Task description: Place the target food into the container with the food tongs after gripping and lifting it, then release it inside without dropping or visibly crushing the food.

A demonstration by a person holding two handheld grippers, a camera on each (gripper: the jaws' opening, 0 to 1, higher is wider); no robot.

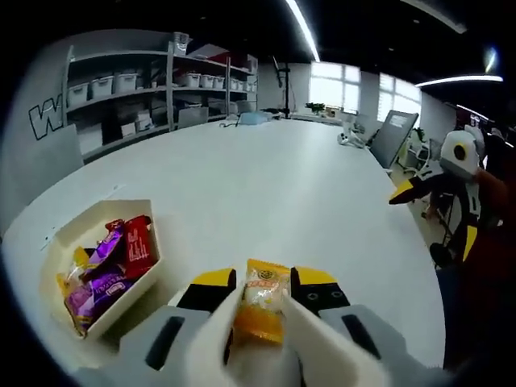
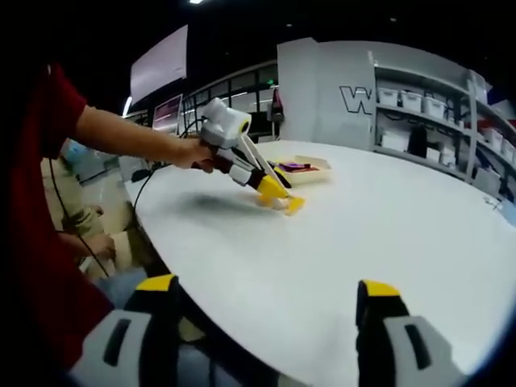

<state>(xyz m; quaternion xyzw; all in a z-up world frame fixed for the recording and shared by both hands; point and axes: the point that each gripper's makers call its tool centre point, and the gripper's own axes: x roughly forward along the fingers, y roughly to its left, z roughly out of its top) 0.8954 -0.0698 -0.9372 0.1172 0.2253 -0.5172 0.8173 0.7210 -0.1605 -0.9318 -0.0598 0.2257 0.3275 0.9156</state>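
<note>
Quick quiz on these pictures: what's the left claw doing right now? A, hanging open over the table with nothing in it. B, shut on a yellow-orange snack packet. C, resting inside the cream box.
B: the left claw pinches the yellow-orange snack packet between its yellow-tipped jaws, to the right of the cream rectangular box of purple and red packets.

Your left gripper view sits low over the counter point(image 1: 266, 185), close to the container point(image 1: 76, 242) and facing the far shelves point(image 1: 153, 89) behind it. Your right gripper view looks from the counter's near edge point(image 2: 387, 234), well back from the container point(image 2: 302, 171), toward the same shelves point(image 2: 427, 105). Both views share the counter, container and shelves.
</note>
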